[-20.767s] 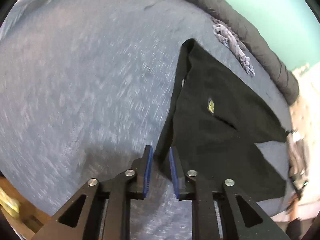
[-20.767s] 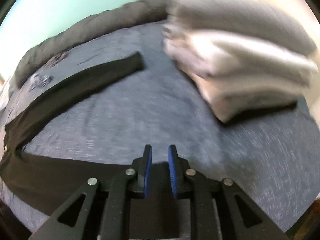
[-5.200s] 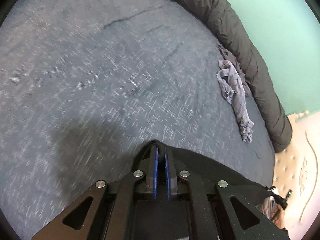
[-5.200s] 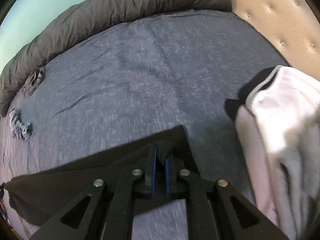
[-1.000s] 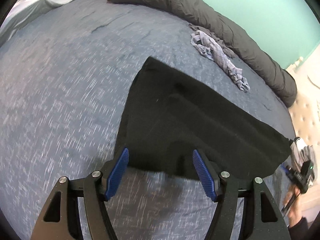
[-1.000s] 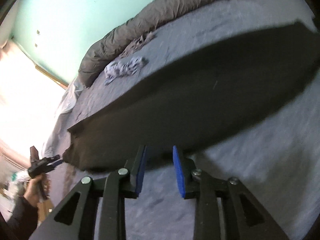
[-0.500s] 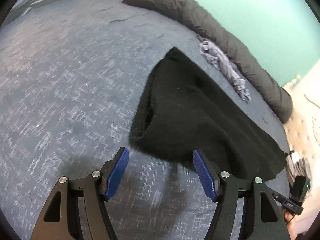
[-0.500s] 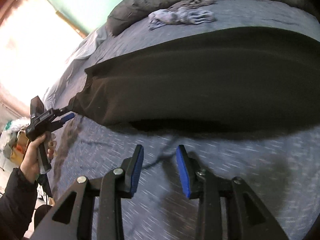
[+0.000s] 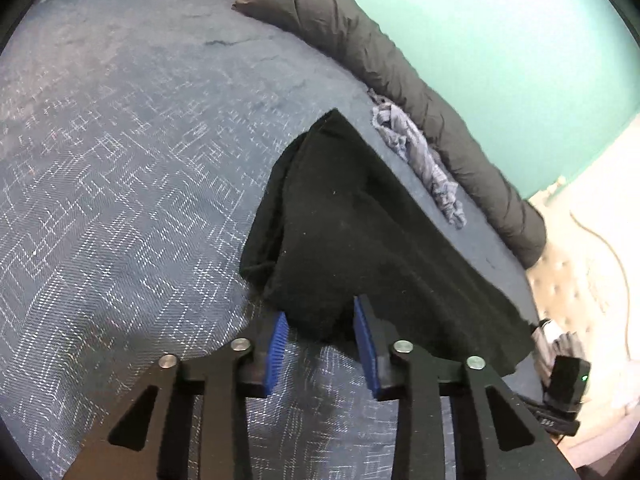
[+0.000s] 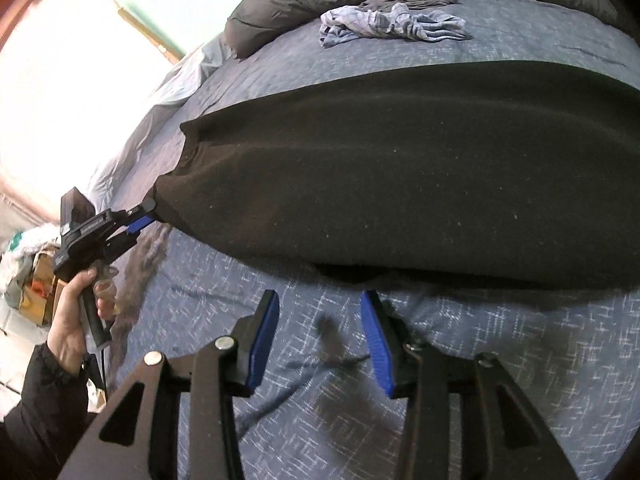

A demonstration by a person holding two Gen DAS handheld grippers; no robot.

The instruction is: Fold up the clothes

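A black garment (image 9: pixel 360 232) lies folded into a long band on the blue-grey bedspread (image 9: pixel 120 200). My left gripper (image 9: pixel 322 340) points down at its near corner. The jaws are closing with that corner between the blue pads (image 9: pixel 276 344), which do not visibly squeeze it. In the right wrist view the same garment (image 10: pixel 400 184) stretches across the bed, with the left gripper (image 10: pixel 144 216) at its left end. My right gripper (image 10: pixel 320 340) hovers just short of the garment's long near edge. Its jaws are opening and only bedspread (image 10: pixel 500 360) shows between them.
A rolled dark grey duvet (image 9: pixel 400 80) runs along the far side against the green wall. A crumpled blue-grey checked cloth (image 10: pixel 392 20) lies beside it. A beige tufted headboard (image 9: pixel 580 280) stands at the right. A hand and dark sleeve (image 10: pixel 68 320) hold the left gripper.
The left jaws have narrowed from wide open around the garment's corner as the gripper dropped toward it. The right jaws have widened and the right gripper has swung along the garment's edge.
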